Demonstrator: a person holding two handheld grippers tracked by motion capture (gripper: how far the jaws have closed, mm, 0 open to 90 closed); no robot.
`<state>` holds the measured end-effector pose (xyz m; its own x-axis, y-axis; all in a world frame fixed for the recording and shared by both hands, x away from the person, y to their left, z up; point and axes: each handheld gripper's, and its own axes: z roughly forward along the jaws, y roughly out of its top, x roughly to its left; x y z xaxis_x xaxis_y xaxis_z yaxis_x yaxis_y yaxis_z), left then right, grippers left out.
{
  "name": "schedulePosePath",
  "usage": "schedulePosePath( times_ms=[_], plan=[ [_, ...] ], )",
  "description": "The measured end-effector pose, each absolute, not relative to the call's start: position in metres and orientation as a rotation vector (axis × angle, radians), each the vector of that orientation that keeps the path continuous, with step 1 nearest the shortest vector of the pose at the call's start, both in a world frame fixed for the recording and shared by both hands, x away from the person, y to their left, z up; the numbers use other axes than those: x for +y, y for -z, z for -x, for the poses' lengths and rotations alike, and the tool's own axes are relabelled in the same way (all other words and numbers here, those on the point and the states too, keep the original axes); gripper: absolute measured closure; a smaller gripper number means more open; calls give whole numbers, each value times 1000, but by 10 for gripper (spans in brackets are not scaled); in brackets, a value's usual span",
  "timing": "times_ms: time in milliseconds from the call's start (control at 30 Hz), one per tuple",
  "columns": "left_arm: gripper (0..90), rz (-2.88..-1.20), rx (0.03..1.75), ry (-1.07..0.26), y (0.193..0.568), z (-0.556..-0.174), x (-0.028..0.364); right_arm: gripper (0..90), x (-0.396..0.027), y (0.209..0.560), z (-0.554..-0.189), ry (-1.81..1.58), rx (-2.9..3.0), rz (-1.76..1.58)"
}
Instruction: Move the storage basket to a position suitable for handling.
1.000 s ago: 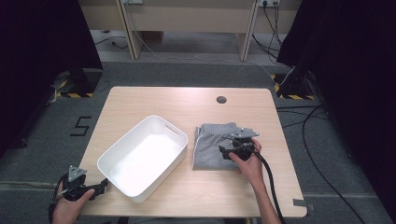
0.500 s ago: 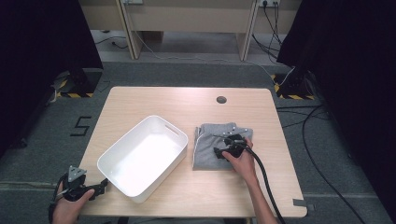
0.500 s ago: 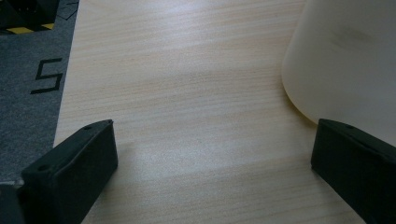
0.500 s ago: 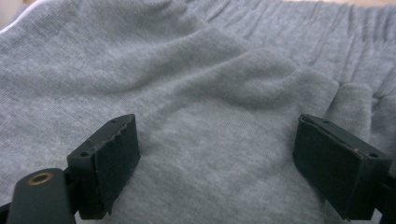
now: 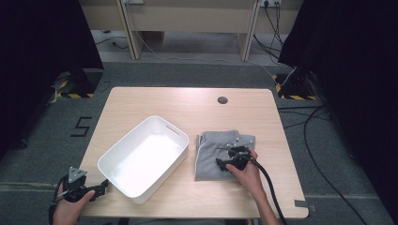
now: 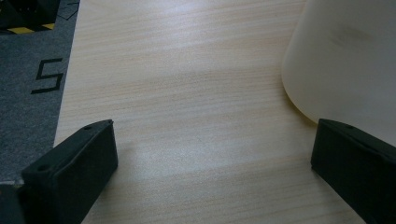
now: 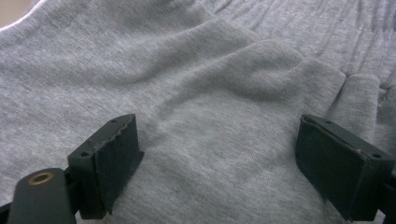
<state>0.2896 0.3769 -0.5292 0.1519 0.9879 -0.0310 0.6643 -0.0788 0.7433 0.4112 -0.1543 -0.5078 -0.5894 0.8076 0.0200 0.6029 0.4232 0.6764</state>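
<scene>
A folded grey garment (image 5: 217, 146) lies on the right half of the wooden table (image 5: 164, 103). My right gripper (image 5: 224, 162) is down on its front part and points left. In the right gripper view the jaws stand wide apart, my right gripper (image 7: 219, 140) open just over the grey garment (image 7: 210, 70). Its jaws have just been opening; soft cloth lies between them, not pinched. A white plastic tub (image 5: 160, 121) sits empty left of the garment. My left gripper (image 5: 100, 190) rests open at the front left corner, near the tub (image 6: 345, 60), with bare wood between the jaws of my left gripper (image 6: 210, 140).
A round cable hole (image 5: 222, 100) is in the table's far side. A black cable (image 5: 267, 187) trails from the right gripper off the front edge. Grey carpet with a painted "5" (image 5: 82, 126) lies left of the table.
The right gripper slid left across the garment and sank toward it, nearer the front edge. The left gripper stayed in place.
</scene>
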Motion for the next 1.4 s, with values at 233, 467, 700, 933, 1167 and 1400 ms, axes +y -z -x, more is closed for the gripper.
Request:
schedulePosePath(
  times_ms=[233,467,700,933,1167,1400],
  plan=[
    [0,-1812,1579,-669,529,-290,377,146,-153,507,-379,-928,2400,-1204],
    [0,-1811,1579,-670,529,-289,377,145,-145,509,-354,-939,2358,-1230],
    [0,-1812,1579,-670,529,-289,377,145,-137,509,-338,-952,2390,-1185],
    [0,-1811,1579,-670,529,-289,377,112,-125,511,-323,-976,2390,-1180],
    [0,-1809,1578,-672,529,-289,377,110,-121,511,-319,-986,2408,-1157],
    [0,-1809,1579,-672,529,-289,377,136,-115,509,-313,-1016,2470,-1092]
  ],
)
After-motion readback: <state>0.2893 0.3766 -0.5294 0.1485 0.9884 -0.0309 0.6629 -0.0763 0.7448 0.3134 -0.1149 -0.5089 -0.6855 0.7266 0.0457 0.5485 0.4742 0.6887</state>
